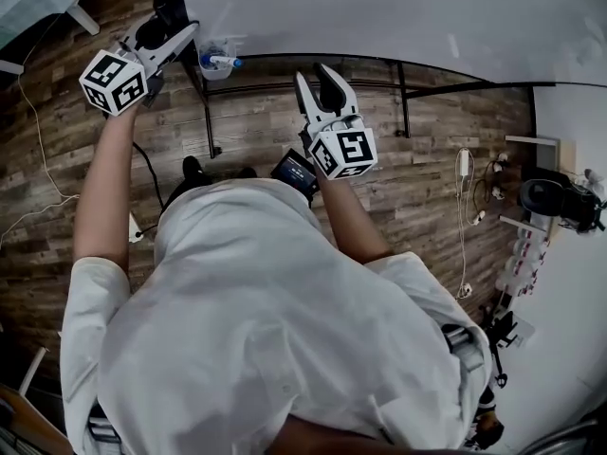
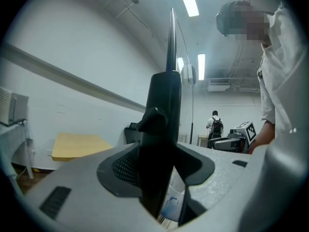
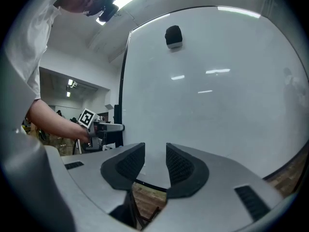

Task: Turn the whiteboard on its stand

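**Whiteboard held at one edge; the turn apparently still to do**

The whiteboard (image 1: 379, 12) stands ahead of both pairs of jaws on its stand (image 1: 402, 102), its face toward the person. Judging by this, the whole turn remains. The left gripper (image 1: 169, 34) is clenched on the black side post (image 2: 164, 110) at the board's edge. The right gripper (image 1: 321, 81) is released and empty, its jaws pointing at the board face near the lower rim.

The wood-plank floor (image 1: 266, 131) bears the black stand (image 1: 206, 112), whose thin legs rise from the boards. At the left a white cable (image 1: 38, 150) trails loosely across the planks. At the right a white power strip (image 1: 463, 164) lies flat, its cord running along the floor.
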Demonstrator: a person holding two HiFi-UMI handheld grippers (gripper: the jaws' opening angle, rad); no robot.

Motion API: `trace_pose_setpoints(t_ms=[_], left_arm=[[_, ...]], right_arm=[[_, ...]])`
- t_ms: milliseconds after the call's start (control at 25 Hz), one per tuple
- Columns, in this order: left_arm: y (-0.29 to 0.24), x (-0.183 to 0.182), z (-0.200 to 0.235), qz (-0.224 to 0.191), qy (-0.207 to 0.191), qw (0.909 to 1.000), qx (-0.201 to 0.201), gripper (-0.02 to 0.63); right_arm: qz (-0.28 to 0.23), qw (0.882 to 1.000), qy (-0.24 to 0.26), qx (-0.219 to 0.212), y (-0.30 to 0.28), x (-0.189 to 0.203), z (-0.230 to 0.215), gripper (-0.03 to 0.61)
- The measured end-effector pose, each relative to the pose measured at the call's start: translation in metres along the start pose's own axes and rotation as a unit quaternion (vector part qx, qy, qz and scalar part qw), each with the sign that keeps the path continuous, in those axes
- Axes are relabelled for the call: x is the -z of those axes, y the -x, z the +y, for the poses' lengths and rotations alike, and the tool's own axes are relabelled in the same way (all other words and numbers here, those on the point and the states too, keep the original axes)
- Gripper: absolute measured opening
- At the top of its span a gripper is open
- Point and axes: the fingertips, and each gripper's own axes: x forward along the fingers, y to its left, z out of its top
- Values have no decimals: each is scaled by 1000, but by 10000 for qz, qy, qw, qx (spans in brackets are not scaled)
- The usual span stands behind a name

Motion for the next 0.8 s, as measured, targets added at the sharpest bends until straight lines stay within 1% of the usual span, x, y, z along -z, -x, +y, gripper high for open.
trace_pose_setpoints(t_ms=[160,360,800], left_arm=[[1,0,-1,-41,10,10000,-61,207],[4,-8,-3,-88,-30,9998,-147,207],[8,-18,-5,-128,-80,9998,-121,207]], right_arm=[[65,9999,-42,-106,0,6,1,132],[9,9996,-84,-257,-5,-5,15,132],[95,9979,100,-631,-26,-19,54,129]])
